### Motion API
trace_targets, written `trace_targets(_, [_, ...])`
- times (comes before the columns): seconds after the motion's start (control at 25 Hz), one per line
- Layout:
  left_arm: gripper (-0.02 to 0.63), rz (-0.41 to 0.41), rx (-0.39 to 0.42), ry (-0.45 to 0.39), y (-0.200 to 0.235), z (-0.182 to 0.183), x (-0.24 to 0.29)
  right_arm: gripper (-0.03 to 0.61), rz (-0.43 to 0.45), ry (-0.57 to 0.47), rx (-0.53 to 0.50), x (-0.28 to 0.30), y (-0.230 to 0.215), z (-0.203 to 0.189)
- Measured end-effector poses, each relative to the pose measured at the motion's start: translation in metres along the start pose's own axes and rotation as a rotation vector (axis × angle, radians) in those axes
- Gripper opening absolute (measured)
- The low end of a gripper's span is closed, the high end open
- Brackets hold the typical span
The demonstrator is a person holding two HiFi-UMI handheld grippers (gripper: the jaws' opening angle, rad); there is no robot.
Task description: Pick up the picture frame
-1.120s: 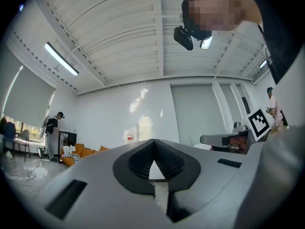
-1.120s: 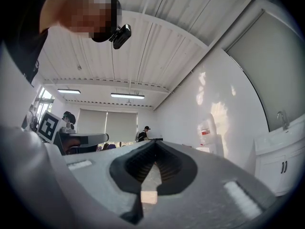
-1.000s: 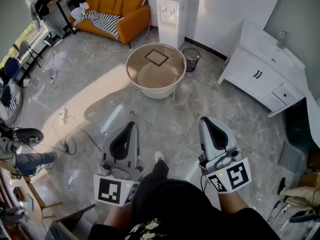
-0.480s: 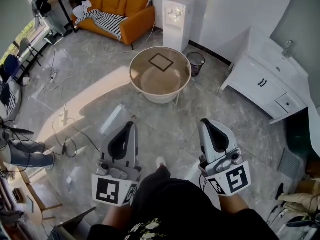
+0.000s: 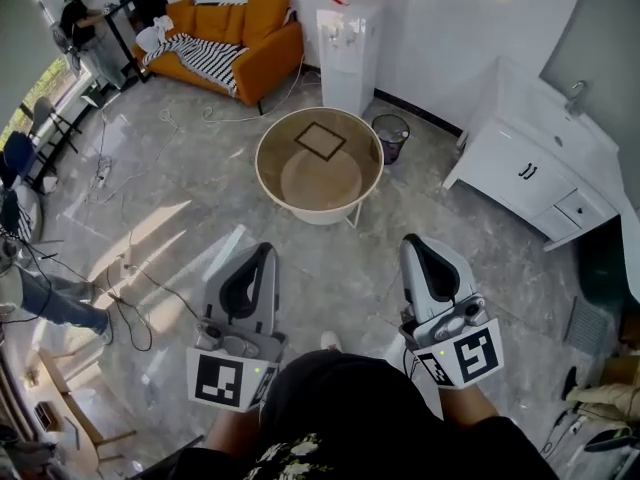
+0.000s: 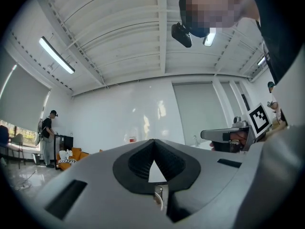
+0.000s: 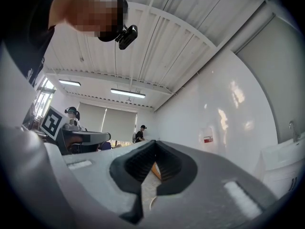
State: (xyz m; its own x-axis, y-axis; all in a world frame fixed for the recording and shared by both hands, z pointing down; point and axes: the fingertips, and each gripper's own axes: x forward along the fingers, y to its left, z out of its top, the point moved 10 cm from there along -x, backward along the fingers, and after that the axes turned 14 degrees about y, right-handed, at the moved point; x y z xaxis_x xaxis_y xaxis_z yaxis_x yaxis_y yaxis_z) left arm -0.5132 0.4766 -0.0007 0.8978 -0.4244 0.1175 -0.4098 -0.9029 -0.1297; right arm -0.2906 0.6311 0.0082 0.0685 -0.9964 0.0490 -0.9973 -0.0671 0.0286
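The picture frame (image 5: 320, 140), a thin dark square, lies flat on the far part of a round beige table (image 5: 274, 182) in the middle of the room. My left gripper (image 5: 266, 250) and right gripper (image 5: 412, 240) are held side by side over the floor, well short of the table and pointing towards it. Both are shut and hold nothing. In the left gripper view the jaws (image 6: 153, 141) meet with nothing between them, and the right gripper view shows the same of its jaws (image 7: 153, 142). Both of these views look up at walls and ceiling, so the frame is not in them.
An orange sofa (image 5: 225, 23) with a striped blanket stands at the back left, with a white water dispenser (image 5: 348, 43) and a waste bin (image 5: 390, 133) behind the table. A white sink cabinet (image 5: 530, 173) is at the right. Cables (image 5: 130, 283) lie on the floor at the left. A person (image 5: 75, 13) stands far left.
Both grippers have been carried forward over the floor, so the round table with the frame sits a little nearer and lower in the head view. The jaws stay shut.
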Motion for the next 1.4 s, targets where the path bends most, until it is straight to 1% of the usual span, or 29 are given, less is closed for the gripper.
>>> trace_targets(0.36, [0.014,-0.044,-0.002,-0.006,0.036,-0.014,0.047,-0.006,-0.026,0.003,-0.002,0.051,-0.012,-0.009])
trace_targets(0.52, [0.014,-0.084,-0.015,0.000,0.042,-0.023,0.063,-0.006,-0.038,0.028,-0.039,0.061,-0.012,-0.013])
trace_targets(0.64, [0.014,-0.112,-0.037,0.023,0.038,-0.031,0.073,-0.006,-0.031,0.049,-0.045,0.064,-0.014,-0.022])
trace_targets(0.72, [0.014,-0.120,-0.036,0.022,0.034,-0.035,0.077,-0.006,-0.031,0.062,-0.035,0.064,-0.017,-0.028])
trace_targets(0.8, [0.014,-0.123,-0.053,0.068,0.031,-0.037,0.077,-0.006,-0.028,0.072,-0.030,0.067,-0.022,-0.032])
trace_targets(0.88, [0.014,-0.109,-0.076,0.109,0.033,-0.038,0.074,-0.006,-0.019,0.074,-0.030,0.072,-0.025,-0.033])
trace_targets(0.96, [0.014,-0.084,-0.083,0.115,0.038,-0.042,0.069,-0.006,-0.009,0.074,-0.029,0.077,-0.025,-0.033])
trace_targets(1.08, [0.014,-0.052,-0.082,0.112,0.045,-0.047,0.067,-0.006,0.022,0.080,-0.029,0.083,-0.025,-0.032])
trace_targets(1.16, [0.014,-0.047,-0.097,0.107,0.045,-0.044,0.074,-0.006,0.047,0.085,-0.039,0.085,-0.030,-0.030])
trace_targets(1.28, [0.014,-0.023,-0.065,0.078,0.040,-0.038,0.084,-0.006,0.058,0.099,-0.020,0.091,-0.048,-0.036])
trace_targets(1.36, [0.014,0.002,-0.072,0.105,0.039,-0.041,0.089,-0.006,0.071,0.102,-0.010,0.097,-0.058,-0.040])
trace_targets(1.4, [0.014,0.013,-0.075,0.099,0.040,-0.042,0.092,-0.006,0.082,0.099,-0.015,0.102,-0.061,-0.040])
